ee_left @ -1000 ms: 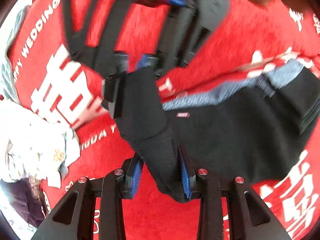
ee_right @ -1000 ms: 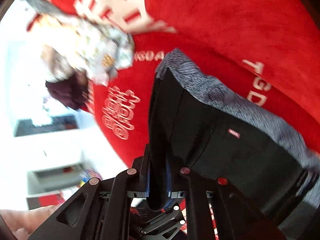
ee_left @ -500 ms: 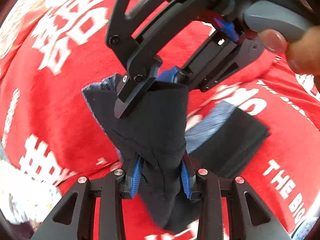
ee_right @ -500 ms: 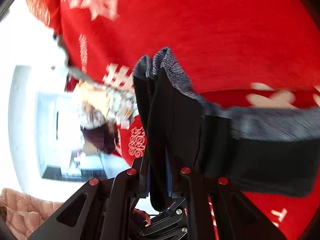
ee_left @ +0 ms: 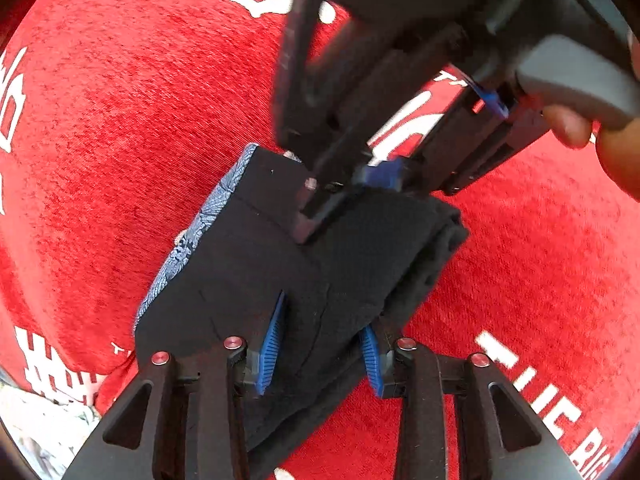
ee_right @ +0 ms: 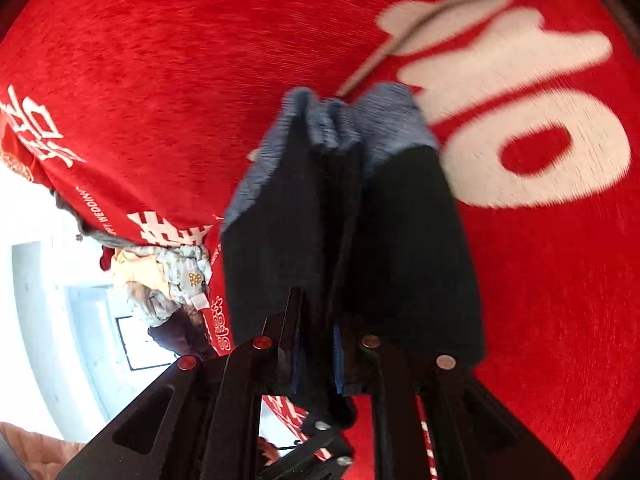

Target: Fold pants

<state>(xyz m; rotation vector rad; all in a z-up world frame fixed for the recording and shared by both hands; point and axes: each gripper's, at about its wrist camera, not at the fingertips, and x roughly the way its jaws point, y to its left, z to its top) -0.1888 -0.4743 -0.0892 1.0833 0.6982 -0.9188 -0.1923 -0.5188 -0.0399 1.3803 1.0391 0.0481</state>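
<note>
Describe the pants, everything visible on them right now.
The pants are black, soft matte fabric with a heathered blue-grey waistband along one edge. They are folded into a compact multi-layer bundle; stacked layers show in the right wrist view. The bundle sits over the red cloth with white lettering; contact with it cannot be confirmed. The left hand-held gripper clamps one end, and the right hand-held gripper is shut on the other, its blue pads pressing the fabric.
</note>
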